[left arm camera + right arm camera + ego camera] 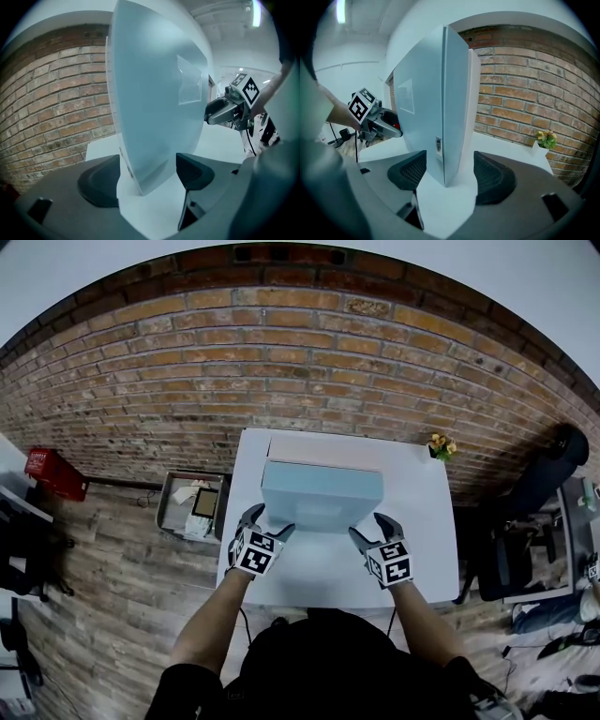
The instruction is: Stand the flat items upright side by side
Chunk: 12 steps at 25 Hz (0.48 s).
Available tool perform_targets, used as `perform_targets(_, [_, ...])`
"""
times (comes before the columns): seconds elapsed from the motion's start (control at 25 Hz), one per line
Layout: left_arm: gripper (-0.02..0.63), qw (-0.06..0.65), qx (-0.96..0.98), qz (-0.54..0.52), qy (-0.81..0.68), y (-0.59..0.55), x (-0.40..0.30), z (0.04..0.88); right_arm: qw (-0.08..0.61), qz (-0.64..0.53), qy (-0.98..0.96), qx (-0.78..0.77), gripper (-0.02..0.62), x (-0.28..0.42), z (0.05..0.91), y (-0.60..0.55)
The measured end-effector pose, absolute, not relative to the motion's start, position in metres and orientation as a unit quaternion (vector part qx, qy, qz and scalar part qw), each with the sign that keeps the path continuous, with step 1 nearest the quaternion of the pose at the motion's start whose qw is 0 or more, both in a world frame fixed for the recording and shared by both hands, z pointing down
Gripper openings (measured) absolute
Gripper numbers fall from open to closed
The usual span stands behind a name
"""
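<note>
Pale blue box (pixel 322 495) upright on surface (pixel 328 563) | left tongs (pixel 146 172) released, astride one end | right tongs (pixel 449 171) released, astride other end

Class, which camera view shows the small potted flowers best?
The right gripper view: the potted flowers appear largest and unblocked. The head view shows them tiny; the left gripper view not at all.

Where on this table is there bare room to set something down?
Bare: the near strip of the table, between the blue box and the front edge, flanked by the left gripper and right gripper; and the right side, from the box's end to the plant. Crowded: rear middle, the white box behind the blue one.
</note>
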<state>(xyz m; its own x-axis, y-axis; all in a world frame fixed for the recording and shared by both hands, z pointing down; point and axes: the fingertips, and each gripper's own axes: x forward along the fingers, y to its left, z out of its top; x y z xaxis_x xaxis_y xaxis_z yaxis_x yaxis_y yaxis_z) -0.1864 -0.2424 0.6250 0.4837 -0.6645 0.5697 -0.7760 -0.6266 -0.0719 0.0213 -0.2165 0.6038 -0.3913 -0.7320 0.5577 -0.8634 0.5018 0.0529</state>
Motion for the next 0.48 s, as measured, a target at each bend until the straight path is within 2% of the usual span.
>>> perform_targets(0.48, [0.394,0.111,0.846,0.284,-0.437,-0.223,-0.214,0.621,0.24,0.137,-0.82,0.502,0.337,0.027,0.599,-0.205])
